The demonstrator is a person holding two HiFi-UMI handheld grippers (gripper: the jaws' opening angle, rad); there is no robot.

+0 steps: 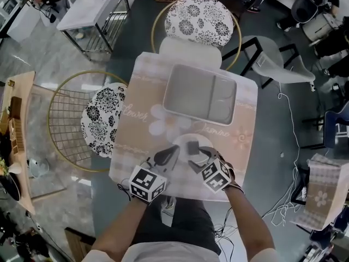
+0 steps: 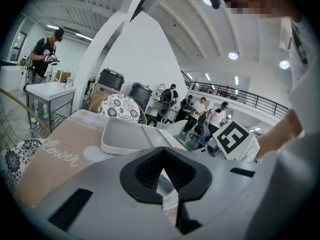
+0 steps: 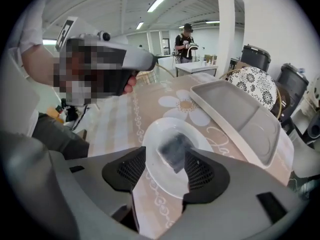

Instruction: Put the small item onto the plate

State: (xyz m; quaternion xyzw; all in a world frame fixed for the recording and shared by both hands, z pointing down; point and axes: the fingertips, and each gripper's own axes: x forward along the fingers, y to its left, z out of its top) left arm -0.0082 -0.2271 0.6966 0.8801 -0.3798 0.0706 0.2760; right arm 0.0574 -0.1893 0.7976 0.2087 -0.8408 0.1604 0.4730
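Small item point(image 1: 194, 147), dark and square, lies flat on the white plate point(image 1: 204, 138) near the table's point(image 1: 136, 130) front edge. Right tongs point(image 1: 200, 159) hover over it, jaws apart and clear of it. Left tongs point(image 1: 166, 157), just beside the plate, look closed on nothing, though the narrow gap is hard to read.

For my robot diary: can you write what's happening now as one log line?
small item: lying on plate | right gripper: open, above plate | left gripper: shut

A glossy grey floor point(image 1: 267, 146) holds 2 floral-cushioned wire chairs point(image 1: 199, 19) and a white metal table point(image 1: 92, 4).
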